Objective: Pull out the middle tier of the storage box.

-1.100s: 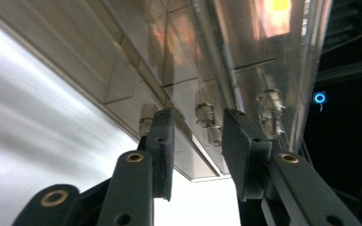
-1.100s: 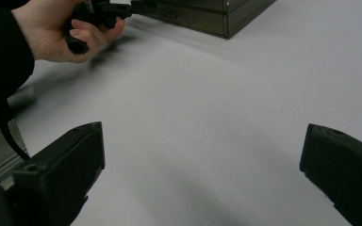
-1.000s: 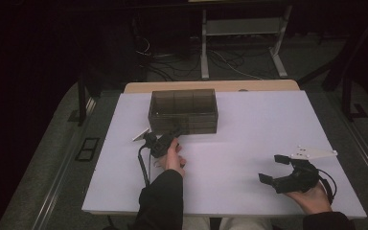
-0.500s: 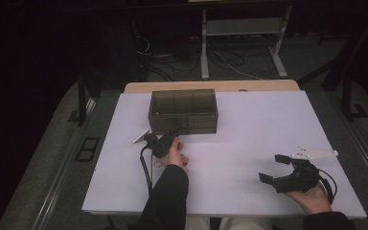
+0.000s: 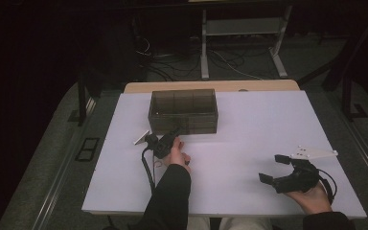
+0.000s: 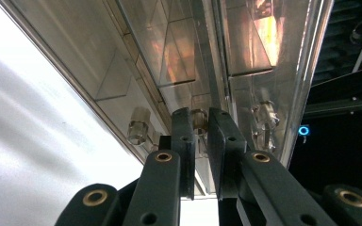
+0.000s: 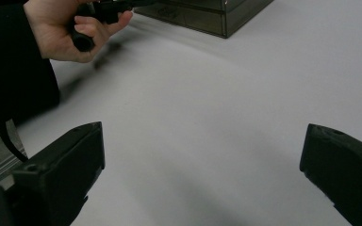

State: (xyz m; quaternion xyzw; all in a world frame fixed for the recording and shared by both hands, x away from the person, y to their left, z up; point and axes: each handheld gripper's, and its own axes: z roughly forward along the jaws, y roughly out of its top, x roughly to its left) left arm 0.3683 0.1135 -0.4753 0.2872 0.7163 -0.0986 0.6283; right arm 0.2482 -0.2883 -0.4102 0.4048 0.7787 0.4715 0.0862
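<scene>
bare table (image 5: 249, 124), box (image 5: 183, 111) blocks rear-left

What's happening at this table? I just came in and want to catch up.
A person works a gripper in each hand at a white table. The left gripper is at the front of the smoky clear drawer box; its jaws have just been closing, and a small clear knob sits between them. The right gripper rests apart near the table's front edge, jaws wide open, holding nothing.

Smoky clear glossy plastic box (image 5: 183, 111) — matt white table (image 5: 249, 143) — smooth.
</scene>
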